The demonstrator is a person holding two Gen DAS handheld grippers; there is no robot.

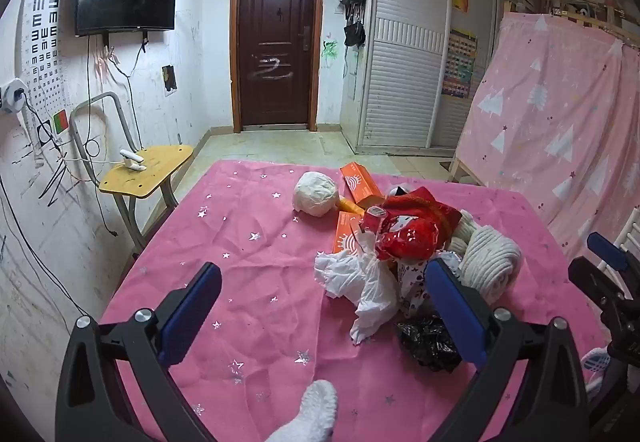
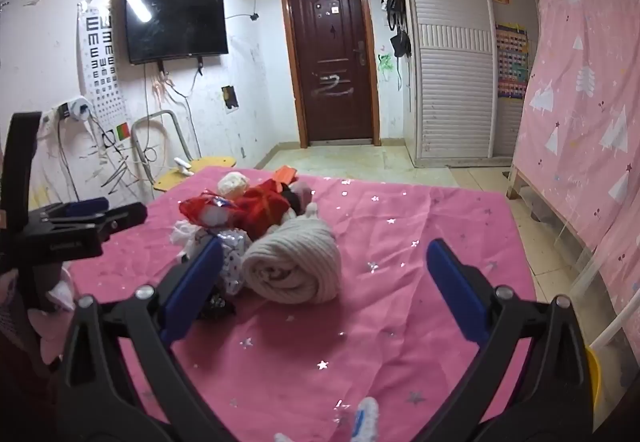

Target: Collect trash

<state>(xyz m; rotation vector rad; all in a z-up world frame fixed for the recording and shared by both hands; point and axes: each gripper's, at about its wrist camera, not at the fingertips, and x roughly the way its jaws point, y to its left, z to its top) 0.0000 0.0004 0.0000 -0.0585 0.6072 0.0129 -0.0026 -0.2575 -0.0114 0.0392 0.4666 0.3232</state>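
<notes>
Nearest: white fuzzy sock [image 1: 316, 412] at the desk's near edge.
Left claw [image 1: 324, 306]: spread wide, gripping nothing, above the pink star-spangled cloth [image 1: 240, 242].
Right claw [image 2: 326, 290]: likewise agape, empty.
Trash: heaped mid-desk; crumpled white tissue [image 1: 360, 282], glossy red wrapper [image 1: 404, 238], black crinkled bag [image 1: 428, 342], flat orange boxes [image 1: 360, 183].
Beside heap: ribbed cream knit roll [image 2: 296, 262]; round white paper ball [image 1: 314, 193].
Containers: none seen.

Pink star cloth [image 1: 248, 282] bears crumpled paper [image 1: 360, 282], white ball [image 1: 315, 193], rolled knit [image 2: 294, 262].
</notes>
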